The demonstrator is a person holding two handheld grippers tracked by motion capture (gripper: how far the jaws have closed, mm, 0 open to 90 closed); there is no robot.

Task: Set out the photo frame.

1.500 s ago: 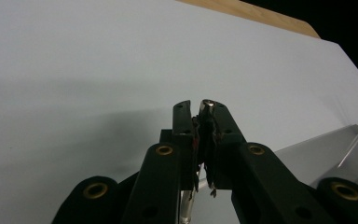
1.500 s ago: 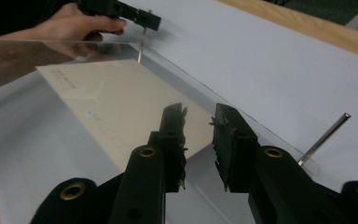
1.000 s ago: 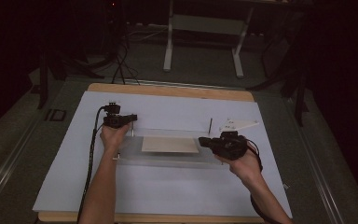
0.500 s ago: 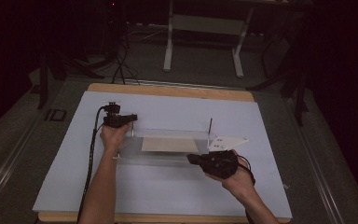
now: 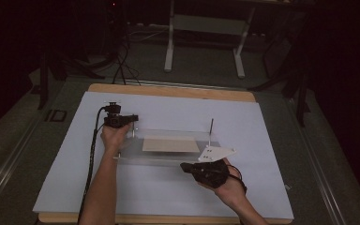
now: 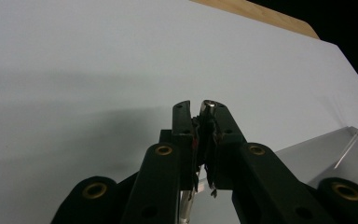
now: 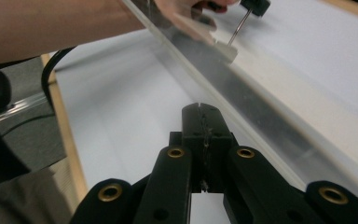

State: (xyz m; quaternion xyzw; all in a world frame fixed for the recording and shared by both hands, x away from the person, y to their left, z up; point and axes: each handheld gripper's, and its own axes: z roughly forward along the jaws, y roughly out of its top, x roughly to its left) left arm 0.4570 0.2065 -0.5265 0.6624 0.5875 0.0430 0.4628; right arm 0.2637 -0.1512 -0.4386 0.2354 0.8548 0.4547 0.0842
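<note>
Left gripper [image 5: 130, 119] jaws pinch left pin [image 6: 209, 105]. Right gripper [image 5: 183, 166] jaws closed, empty, near front edge of clear tray [image 5: 168, 158]. Right pin [image 5: 211, 127] beyond it, upright.

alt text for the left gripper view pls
The left gripper points along a white sheet, its two black jaws shut on the top of a thin metal rod. At the right edge lie a clear plate and a second rod, with the wooden table edge beyond.
</note>
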